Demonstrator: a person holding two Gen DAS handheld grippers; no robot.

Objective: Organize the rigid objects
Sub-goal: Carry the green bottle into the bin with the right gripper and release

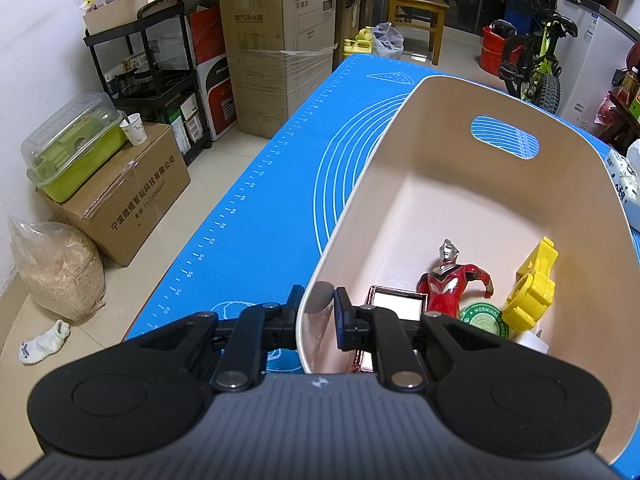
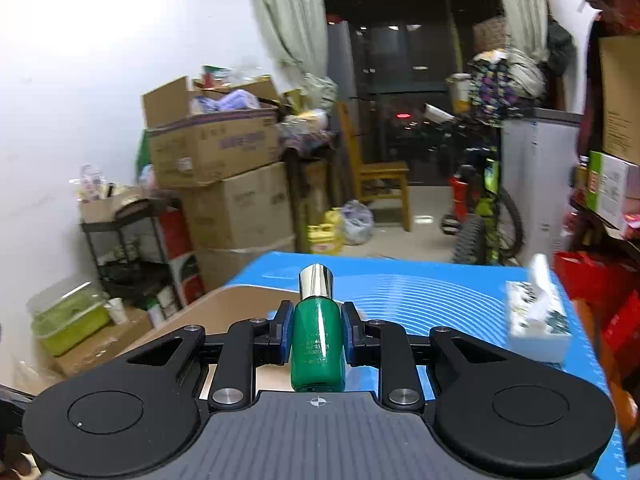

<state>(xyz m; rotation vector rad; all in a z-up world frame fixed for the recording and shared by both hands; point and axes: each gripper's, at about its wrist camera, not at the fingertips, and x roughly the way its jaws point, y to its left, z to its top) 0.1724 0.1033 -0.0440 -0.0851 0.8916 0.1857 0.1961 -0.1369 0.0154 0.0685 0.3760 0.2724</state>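
My left gripper (image 1: 318,306) is shut on the near rim of a cream plastic bin (image 1: 460,92) that stands on the blue mat (image 1: 280,184), one finger outside the wall and one inside. Inside the bin lie a red and silver hero figure (image 1: 448,280), a yellow toy (image 1: 534,284), a round green tin (image 1: 482,318) and a shiny framed box (image 1: 396,300). In the right wrist view my right gripper (image 2: 318,330) is shut on a green bottle (image 2: 318,340) with a silver cap, held above the mat (image 2: 420,292). The bin's rim (image 2: 208,308) shows at lower left.
A tissue box (image 2: 538,320) sits on the mat's right side. Beyond the table stand stacked cardboard boxes (image 1: 280,52), a black shelf rack (image 1: 156,68), a wooden chair (image 1: 420,12) and a bicycle (image 1: 536,60). A grain sack (image 1: 60,268) and a sock (image 1: 44,342) lie on the floor.
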